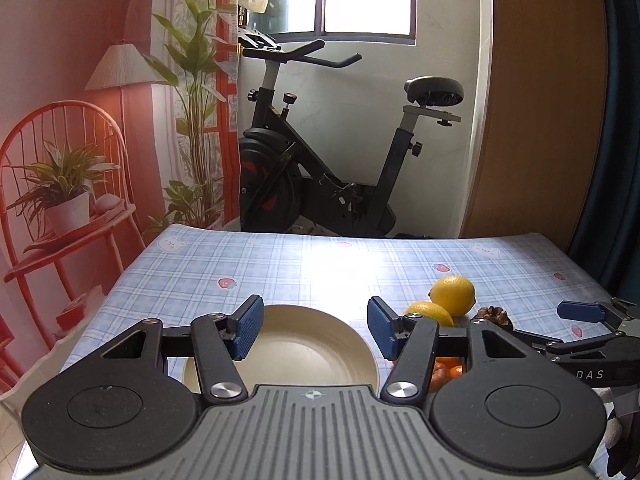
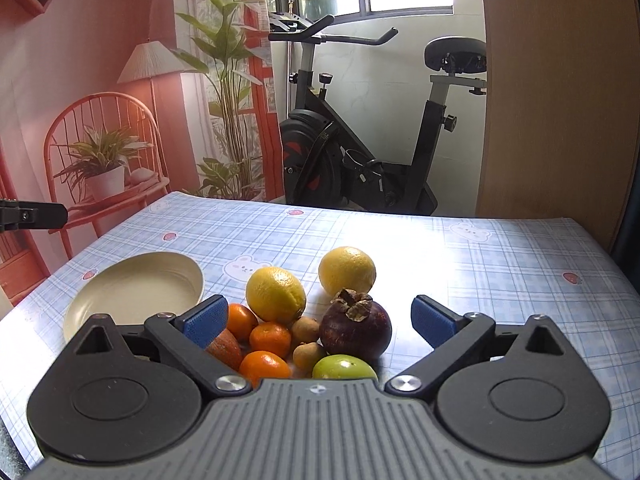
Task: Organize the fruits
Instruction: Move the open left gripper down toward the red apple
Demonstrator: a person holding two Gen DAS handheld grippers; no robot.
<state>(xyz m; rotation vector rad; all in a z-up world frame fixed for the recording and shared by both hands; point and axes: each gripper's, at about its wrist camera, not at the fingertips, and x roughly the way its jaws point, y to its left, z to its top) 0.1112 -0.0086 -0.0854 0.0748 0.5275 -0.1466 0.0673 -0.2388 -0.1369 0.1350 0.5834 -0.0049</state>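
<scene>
My left gripper [image 1: 315, 330] is open and hovers over an empty cream plate [image 1: 312, 352], with nothing between its blue pads. Right of the plate lie two lemons [image 1: 454, 294] and the top of a mangosteen [image 1: 494, 316]. My right gripper [image 2: 320, 324] is open wide above a fruit pile: two lemons [image 2: 276, 294], a purple mangosteen [image 2: 356, 330], three small oranges [image 2: 270, 338], two brown longans [image 2: 305, 330], a green fruit [image 2: 344, 368] and a reddish fruit [image 2: 226, 350]. Its pads touch none of them. In this view the plate [image 2: 136, 292] lies left of the pile.
A blue checked cloth covers the table [image 2: 480, 280]. Behind its far edge stands an exercise bike [image 1: 320, 168], with a wooden panel [image 1: 540, 120] to the right. A finger of the right gripper [image 1: 580, 311] shows beside the lemons.
</scene>
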